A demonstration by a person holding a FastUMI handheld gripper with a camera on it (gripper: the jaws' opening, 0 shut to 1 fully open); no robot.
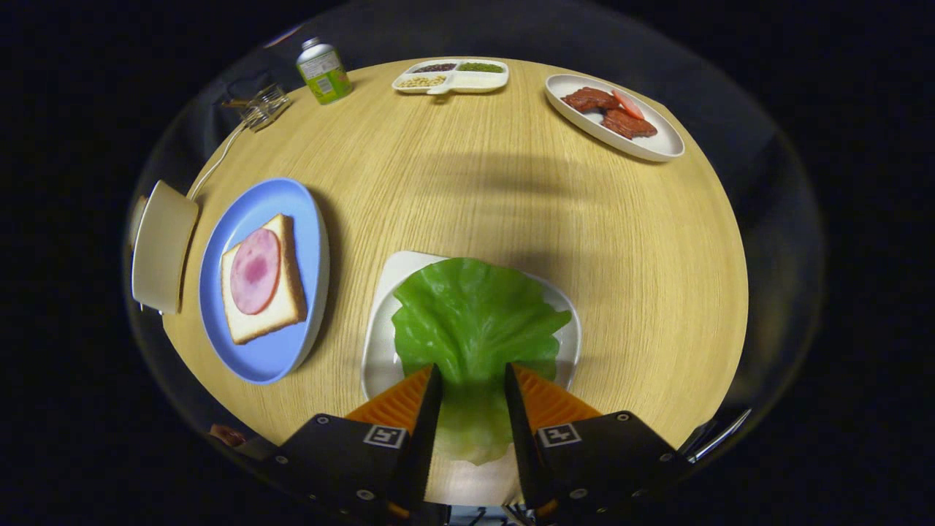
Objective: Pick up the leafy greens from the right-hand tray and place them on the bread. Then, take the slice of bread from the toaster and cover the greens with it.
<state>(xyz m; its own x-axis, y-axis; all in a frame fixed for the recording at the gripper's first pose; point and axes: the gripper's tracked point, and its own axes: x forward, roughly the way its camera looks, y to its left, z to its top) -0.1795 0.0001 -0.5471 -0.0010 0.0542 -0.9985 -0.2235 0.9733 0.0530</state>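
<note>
The gripper (471, 376) hangs part-open over the leafy greens (475, 321) on the white tray (381, 343), the leaf's near end between its fingers, contact unclear. Left, ham-topped bread (288, 310) sits on a blue plate (266, 358); the toaster (162, 248) stands just beyond that.

Round wooden table (475, 197) with plates (299, 219)
</note>
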